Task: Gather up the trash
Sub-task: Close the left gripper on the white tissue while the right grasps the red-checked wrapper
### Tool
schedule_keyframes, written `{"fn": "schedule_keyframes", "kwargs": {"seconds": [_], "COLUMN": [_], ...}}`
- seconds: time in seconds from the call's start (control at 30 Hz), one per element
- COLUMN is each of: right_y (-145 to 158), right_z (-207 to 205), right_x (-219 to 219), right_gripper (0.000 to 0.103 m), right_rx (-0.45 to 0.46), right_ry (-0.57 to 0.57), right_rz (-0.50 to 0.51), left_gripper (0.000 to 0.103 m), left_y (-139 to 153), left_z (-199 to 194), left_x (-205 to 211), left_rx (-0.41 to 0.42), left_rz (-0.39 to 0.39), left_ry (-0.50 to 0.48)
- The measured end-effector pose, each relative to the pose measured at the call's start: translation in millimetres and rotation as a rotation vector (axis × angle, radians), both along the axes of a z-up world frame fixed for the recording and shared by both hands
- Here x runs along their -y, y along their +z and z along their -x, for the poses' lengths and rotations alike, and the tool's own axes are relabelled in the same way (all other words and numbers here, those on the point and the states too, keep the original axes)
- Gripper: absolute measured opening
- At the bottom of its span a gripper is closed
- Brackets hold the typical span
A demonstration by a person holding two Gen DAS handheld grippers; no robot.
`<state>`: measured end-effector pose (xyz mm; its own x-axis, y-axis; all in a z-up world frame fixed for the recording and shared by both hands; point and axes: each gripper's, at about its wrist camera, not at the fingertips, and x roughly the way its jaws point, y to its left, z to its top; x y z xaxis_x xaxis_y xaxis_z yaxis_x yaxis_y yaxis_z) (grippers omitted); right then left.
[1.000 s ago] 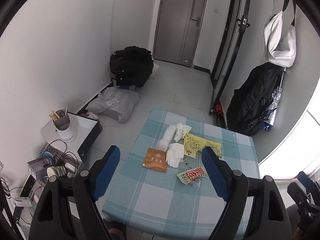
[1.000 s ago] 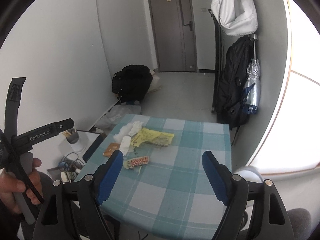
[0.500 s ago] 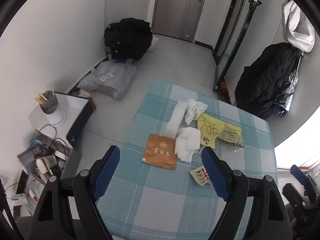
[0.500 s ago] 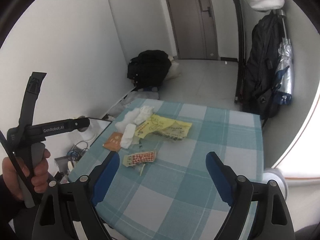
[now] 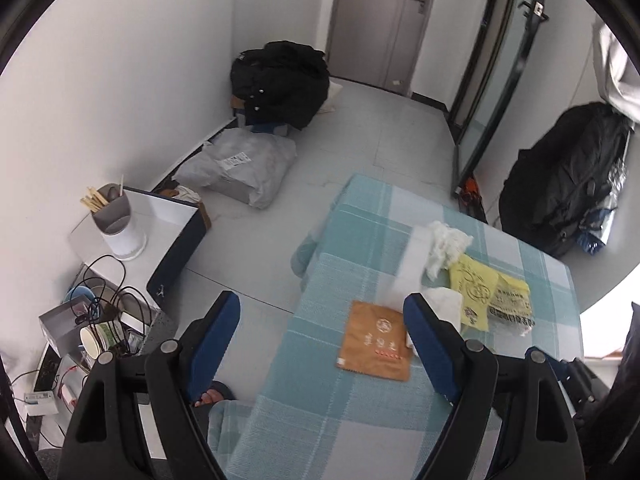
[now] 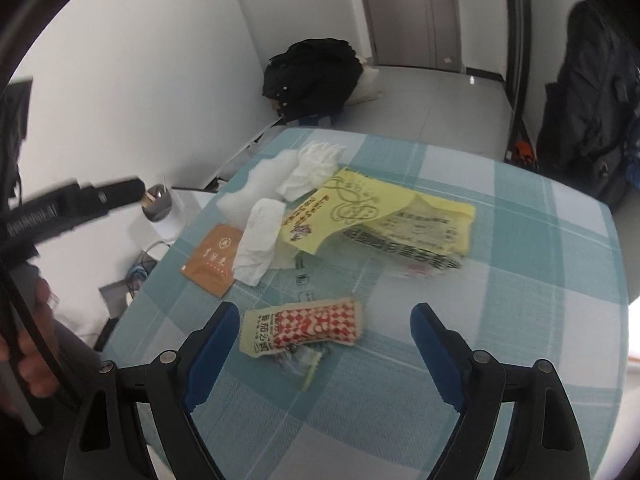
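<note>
1. The right gripper [image 6: 322, 330] hangs over the near part of the table [image 6: 540, 320], which wears a teal-and-white checked cloth. Its blue-padded jaws stand wide apart, and no pad presses on anything.
2. Between those jaws lies a red-and-white checked snack wrapper [image 6: 304, 326], flat on the cloth, its left end just beside the left pad; whether they touch I cannot tell. A scrap of clear crumpled film [image 6: 298, 362] lies against the wrapper's near edge.
3. Farther back sits the rest of the trash: a yellow printed bag [image 6: 360, 210] lying over a blurred printed packet, a folded white tissue [image 6: 260, 246] touching its left side, a crumpled tissue [image 6: 314, 170] behind that, and a brown sachet [image 6: 214, 260] near the table's left edge.
4. The left gripper [image 5: 322, 334] is also spread wide and holds nothing (its left pad hangs out over the floor, its right pad over the cloth). The brown sachet [image 5: 376, 340] lies just inside its right pad, partly covered by it.
5. In the right wrist view a hand [image 6: 34, 364] grips the left tool's handle at the frame's left edge.
6. On the floor, a black bag [image 5: 280, 84] rests against the wall beside a grey parcel [image 5: 240, 166].
</note>
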<state>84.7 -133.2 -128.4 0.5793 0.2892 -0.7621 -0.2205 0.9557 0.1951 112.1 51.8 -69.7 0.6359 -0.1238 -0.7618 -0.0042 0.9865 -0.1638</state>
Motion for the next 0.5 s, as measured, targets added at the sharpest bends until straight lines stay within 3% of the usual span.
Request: {"fn": "schedule_keyframes", "kwargs": {"seconds": [0.17,0.43,0.5], "right_y": [-21.1,-24.0,-22.4], "right_z": [-8.9,-8.7,-8.1], "right_x": [-12.5,-15.7,-15.1], "right_gripper": [0.077,0.026,0.022], "right_rx": [-0.047,-0.011,-0.003], "right_ry": [0.006,0.007,0.002], "right_rz": [0.03,0.095,0.11], "left_gripper": [0.081,0.081,0.081], "left_y": [-7.9,-19.2,-17.4], "left_z": [-3.2,-13.5,-12.8], "left_x": [-15.1,-17.8,-19.0], "left_rx": [-0.046,-0.116,-0.114], "left_rz": [0.042,0.096,0.1], "left_ry": [0.027,0.04,0.045]}}
